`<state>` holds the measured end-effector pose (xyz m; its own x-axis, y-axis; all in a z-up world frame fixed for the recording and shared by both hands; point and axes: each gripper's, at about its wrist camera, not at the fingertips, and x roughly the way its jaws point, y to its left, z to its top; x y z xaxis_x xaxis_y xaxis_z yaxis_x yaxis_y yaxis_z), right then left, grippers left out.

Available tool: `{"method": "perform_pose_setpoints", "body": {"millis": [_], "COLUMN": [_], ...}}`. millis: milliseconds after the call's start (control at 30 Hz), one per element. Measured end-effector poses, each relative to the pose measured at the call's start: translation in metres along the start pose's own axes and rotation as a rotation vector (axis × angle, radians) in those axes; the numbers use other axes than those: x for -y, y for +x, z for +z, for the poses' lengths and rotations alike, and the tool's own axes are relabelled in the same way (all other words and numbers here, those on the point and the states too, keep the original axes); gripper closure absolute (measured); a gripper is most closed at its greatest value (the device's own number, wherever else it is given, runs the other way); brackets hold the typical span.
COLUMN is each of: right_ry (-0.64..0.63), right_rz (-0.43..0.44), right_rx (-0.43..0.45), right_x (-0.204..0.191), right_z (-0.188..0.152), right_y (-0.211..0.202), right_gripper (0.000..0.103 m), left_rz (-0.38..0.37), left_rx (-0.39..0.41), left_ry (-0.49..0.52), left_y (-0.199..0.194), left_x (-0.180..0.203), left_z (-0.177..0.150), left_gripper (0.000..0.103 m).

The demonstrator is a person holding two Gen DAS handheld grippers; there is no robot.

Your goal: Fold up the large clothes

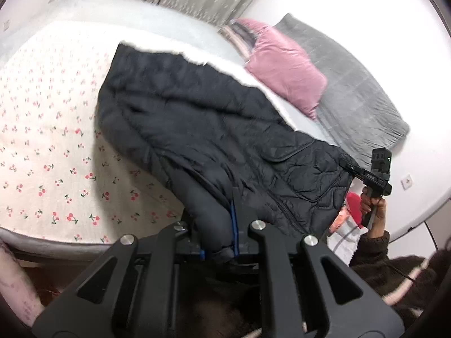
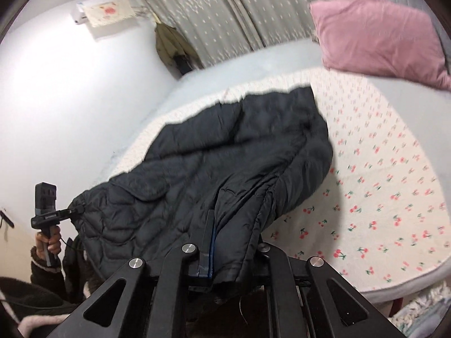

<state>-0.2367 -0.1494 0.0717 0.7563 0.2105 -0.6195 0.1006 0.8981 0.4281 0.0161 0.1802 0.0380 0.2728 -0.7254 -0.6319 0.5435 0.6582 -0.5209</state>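
Observation:
A large dark navy quilted jacket (image 1: pixel 203 129) is stretched out over the bed, its far end resting on the cherry-print sheet (image 1: pixel 48 129). My left gripper (image 1: pixel 222 242) is shut on one near corner of the jacket. My right gripper (image 2: pixel 222 256) is shut on the other near corner of the jacket (image 2: pixel 225 169). The right gripper also shows in the left wrist view (image 1: pixel 345 166), pinching the jacket's edge. The left gripper shows in the right wrist view (image 2: pixel 74 211), also on the jacket's edge. Both hold the near edge lifted above the bed's front.
A pink pillow (image 1: pixel 284 64) and a grey quilted pad (image 1: pixel 352 90) lie at the bed's head by the white wall. Grey curtains (image 2: pixel 253 8) hang beyond the bed. An olive coat (image 2: pixel 172 45) hangs in the corner. The bed's front edge (image 2: pixel 394 290) is near me.

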Motion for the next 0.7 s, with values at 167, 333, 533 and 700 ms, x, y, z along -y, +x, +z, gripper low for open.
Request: {"method": "perform_pose_setpoints", "body": {"millis": [167,333,533,700], "right_ry": [-0.037,-0.042,-0.018,-0.007], "right_rz": [-0.015,-0.035,-0.116,-0.191], "right_rx": [0.076,0.109,0.114,0.134], "right_x": [-0.013,-0.008,0.005,0.012], "right_z": [0.014,0.029,0.075,0.114], "right_y": [-0.036,-0.034,0.014,0.058], "right_gripper": [0.092,0.092,0.092,0.091], "left_rz": [-0.004,0.051,0.152,0.241], "left_rx": [0.069,0.118,0.181,0.218], "left_ry": [0.051,0.023,-0.001,0.013], "left_y": [-0.037,-0.035,0.000,0.044], "left_x": [0.017,-0.007,-0.011,-0.024], "left_z": [-0.001,0.016,0.064,0.122], "left_gripper": [0.088,0.088,0.088,0.086]}}
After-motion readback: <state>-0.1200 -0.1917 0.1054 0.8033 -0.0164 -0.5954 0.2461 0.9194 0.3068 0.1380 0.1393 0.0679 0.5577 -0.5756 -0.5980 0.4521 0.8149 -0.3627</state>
